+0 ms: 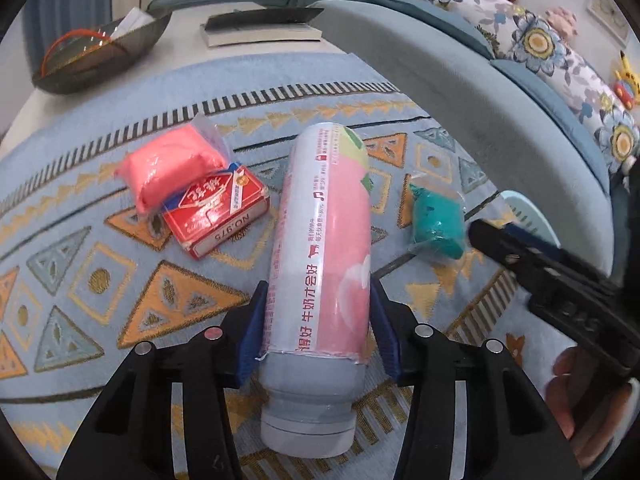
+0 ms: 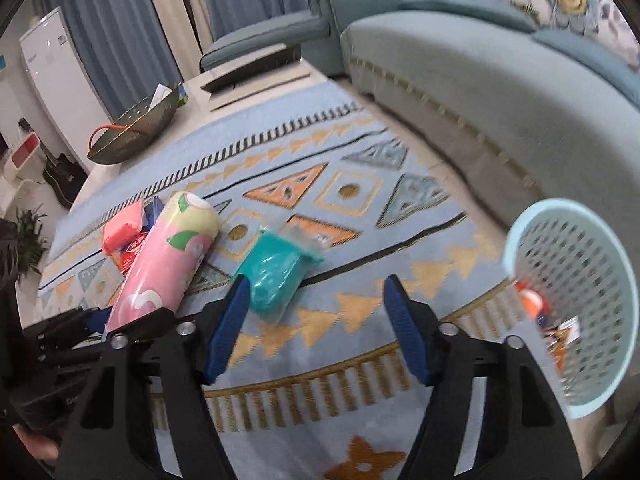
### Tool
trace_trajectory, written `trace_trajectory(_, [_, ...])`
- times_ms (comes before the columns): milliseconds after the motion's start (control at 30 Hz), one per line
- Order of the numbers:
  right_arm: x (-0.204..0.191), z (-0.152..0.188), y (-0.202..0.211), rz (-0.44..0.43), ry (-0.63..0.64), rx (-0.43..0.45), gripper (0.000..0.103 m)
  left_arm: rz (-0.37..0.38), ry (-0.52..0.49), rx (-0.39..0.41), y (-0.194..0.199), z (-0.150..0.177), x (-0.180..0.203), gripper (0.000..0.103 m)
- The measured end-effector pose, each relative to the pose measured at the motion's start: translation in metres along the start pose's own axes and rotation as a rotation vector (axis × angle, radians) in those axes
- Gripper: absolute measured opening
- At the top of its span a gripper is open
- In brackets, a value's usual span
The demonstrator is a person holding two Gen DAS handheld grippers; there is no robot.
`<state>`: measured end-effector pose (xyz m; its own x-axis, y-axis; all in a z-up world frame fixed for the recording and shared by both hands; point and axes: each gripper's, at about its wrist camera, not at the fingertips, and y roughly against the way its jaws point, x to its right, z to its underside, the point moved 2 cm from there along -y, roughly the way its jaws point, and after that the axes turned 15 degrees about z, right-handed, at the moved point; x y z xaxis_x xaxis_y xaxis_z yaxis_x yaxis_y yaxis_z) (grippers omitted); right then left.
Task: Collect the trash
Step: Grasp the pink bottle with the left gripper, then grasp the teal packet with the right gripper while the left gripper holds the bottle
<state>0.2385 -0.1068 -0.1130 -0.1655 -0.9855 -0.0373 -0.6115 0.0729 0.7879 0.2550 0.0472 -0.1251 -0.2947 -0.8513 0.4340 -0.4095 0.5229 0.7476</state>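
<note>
My left gripper is shut on a pink and grey milk bottle, its cap end toward the camera; the bottle also shows in the right wrist view. A pink packet and a red card box lie on the rug to its left. A teal packet lies to its right, also seen in the right wrist view. My right gripper is open and empty, its left finger close to the teal packet. A light blue trash basket lies at the right with some trash inside.
A patterned blue rug covers the floor. A grey-blue sofa runs along the right. A dark wire bowl and a book sit on a pale surface beyond the rug.
</note>
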Motion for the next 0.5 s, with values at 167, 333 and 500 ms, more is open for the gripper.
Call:
trace_trajectory(167, [-0.019, -0.006, -0.004, 0.028, 0.034, 0.041, 0.061, 0.007, 0.023, 0.014, 0.009, 0.002, -0.008, 0.045])
trace_trajectory(333, [-0.021, -0.009, -0.025, 0.002, -0.018, -0.018, 0.061, 0.033, 0.029, 0.012, 0.009, 0.006, -0.013, 0.045])
trace_trajectory(500, [-0.023, -0.012, -0.031, -0.01, -0.019, -0.047, 0.051, 0.035, 0.022, 0.022, 0.008, 0.006, -0.012, 0.045])
